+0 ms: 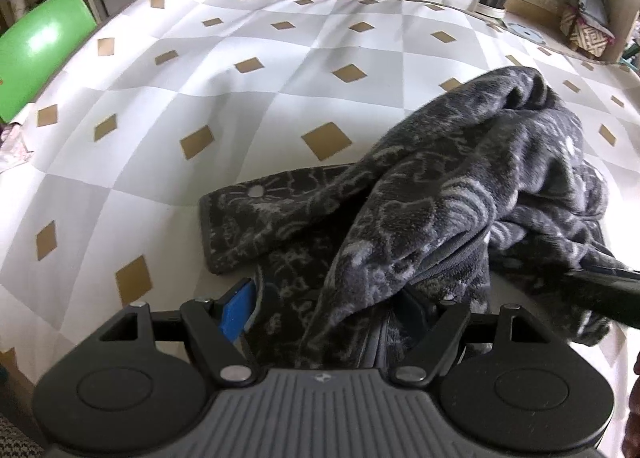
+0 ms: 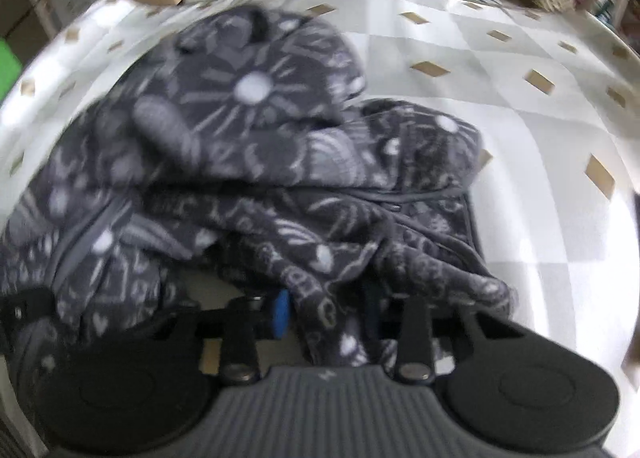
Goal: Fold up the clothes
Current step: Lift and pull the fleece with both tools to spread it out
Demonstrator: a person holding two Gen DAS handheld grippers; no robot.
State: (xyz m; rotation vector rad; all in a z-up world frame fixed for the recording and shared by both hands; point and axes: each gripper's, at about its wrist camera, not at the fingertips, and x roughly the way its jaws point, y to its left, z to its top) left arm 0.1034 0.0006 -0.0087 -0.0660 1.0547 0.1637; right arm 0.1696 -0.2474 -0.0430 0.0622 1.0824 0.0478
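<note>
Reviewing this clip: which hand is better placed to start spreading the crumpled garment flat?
Probably the left. The left gripper has a wide fold of the dark patterned garment between its jaws, next to the flat edge on the checked sheet. The right gripper pinches only a bunched strip in the heap.

Left wrist camera looks steeply down over the left gripper [image 1: 328, 314], close above a checked mat [image 1: 240, 105], facing the mat's far edge at 12 o'clock. Right wrist camera looks down likewise over the right gripper [image 2: 326, 316]. Both share the dark patterned garment [image 1: 460, 193] [image 2: 260, 161], at 3 o'clock left, 10 o'clock right.
</note>
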